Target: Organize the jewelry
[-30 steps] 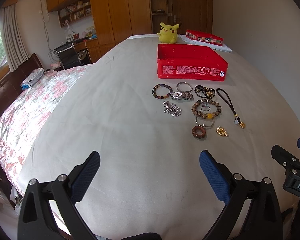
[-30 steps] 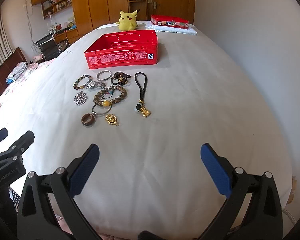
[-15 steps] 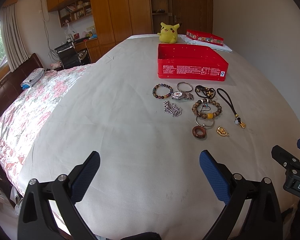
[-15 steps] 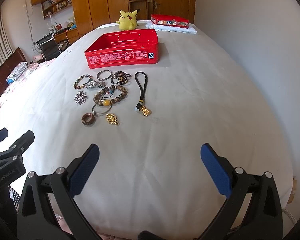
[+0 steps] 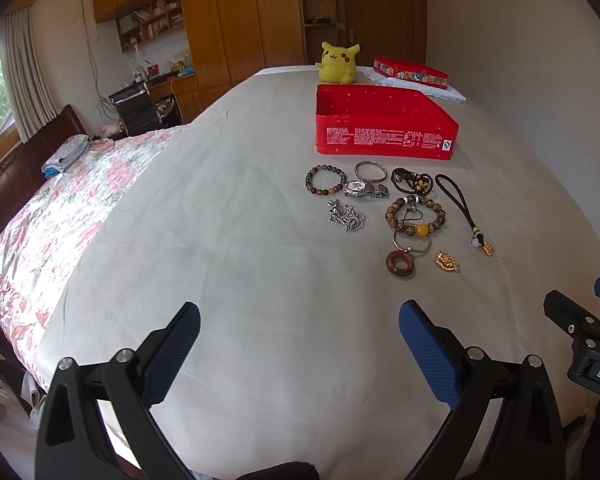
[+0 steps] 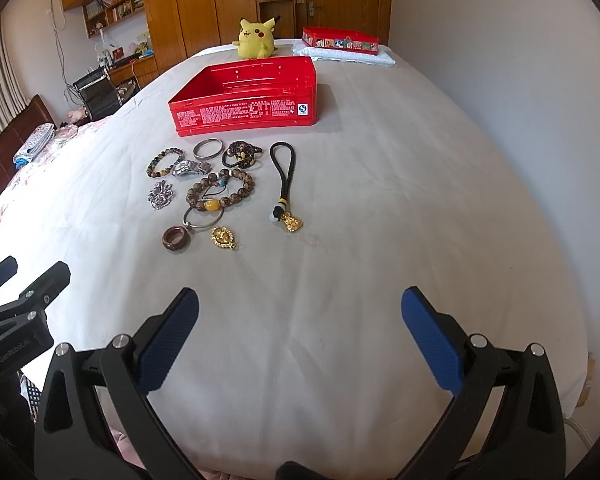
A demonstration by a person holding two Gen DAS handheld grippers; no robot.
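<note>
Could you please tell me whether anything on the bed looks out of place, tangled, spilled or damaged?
Nothing looks damaged or spilled. The jewellery lies loose on the white bedsheet in front of the open red metal tin, not in it. The large brown bead bracelet overlaps a thin silver wire bangle. Both grippers are open and hold nothing.

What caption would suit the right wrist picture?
Open right gripper hovers over a bed, facing loose jewelry beside an empty red tin.

Jewelry before tin, on bed
</note>
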